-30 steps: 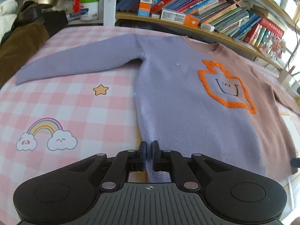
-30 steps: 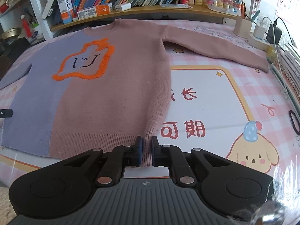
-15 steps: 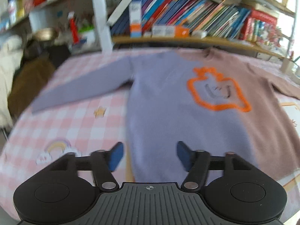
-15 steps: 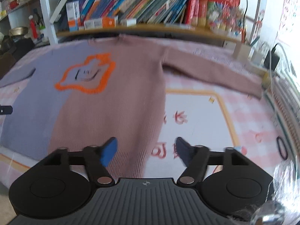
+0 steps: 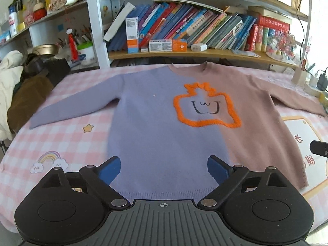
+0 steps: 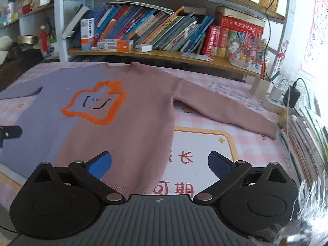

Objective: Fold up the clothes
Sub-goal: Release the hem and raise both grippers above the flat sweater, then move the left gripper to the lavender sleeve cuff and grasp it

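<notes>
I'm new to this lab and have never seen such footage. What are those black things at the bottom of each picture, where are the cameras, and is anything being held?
There is no robot arm here. A person holds a handheld two-finger gripper in each hand, and each gripper carries a wide-angle camera looking forward along its fingers. The black shapes at the bottom are the grippers themselves.

One picture is from the left gripper, the other from the right gripper. Both have their blue-padded fingers spread wide, and neither holds anything.

In front of them a half lilac, half dusty-pink knitted sweater with an orange outlined face lies flat, front up, sleeves stretched out to both sides, on a pink checked cartoon-print cloth. Each gripper hovers near the sweater's bottom hem, the left over the lilac half, the right at the pink edge. Behind stands a wooden shelf of books.
</notes>
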